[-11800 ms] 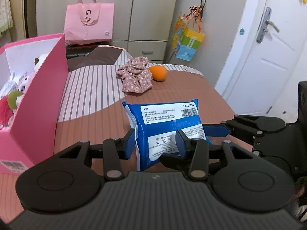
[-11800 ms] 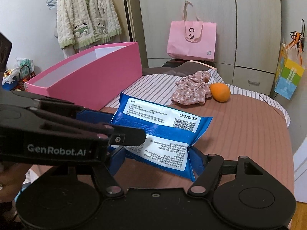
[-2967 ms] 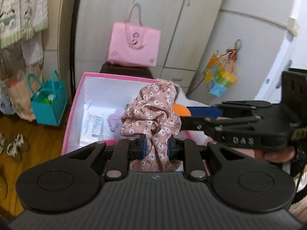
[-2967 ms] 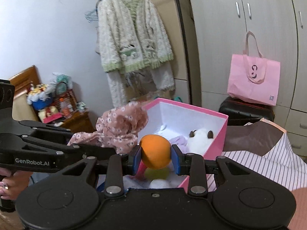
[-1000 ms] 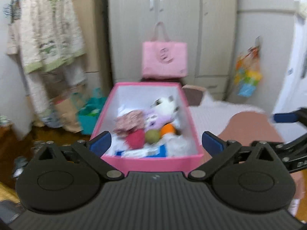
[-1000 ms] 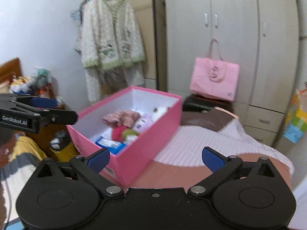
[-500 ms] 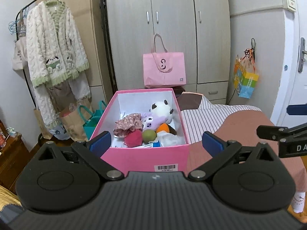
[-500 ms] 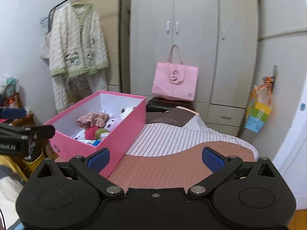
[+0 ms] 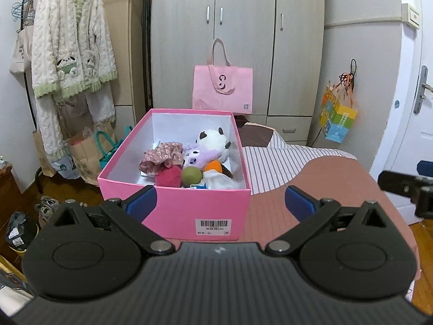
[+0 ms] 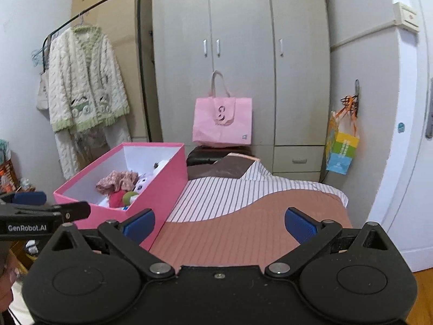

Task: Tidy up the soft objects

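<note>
Pink box point(image 9: 173, 208) of soft things on the bed point(image 9: 319, 178); both claws released.

Left claw point(image 9: 219, 199): spread wide, empty, just short of the box's near wall. Right claw point(image 10: 219, 220): spread wide, empty, over the bed right of the box, apart from it. In the box: floral cloth point(image 9: 161, 158), red ball point(image 9: 168, 176), green ball point(image 9: 191, 175), orange point(image 9: 213, 166), purple plush point(image 9: 199, 157), panda plush point(image 9: 213, 141), white item point(image 9: 220, 182) at the near right corner. Pink bag point(image 9: 222, 89) behind the box, against the wardrobe point(image 9: 243, 27).
</note>
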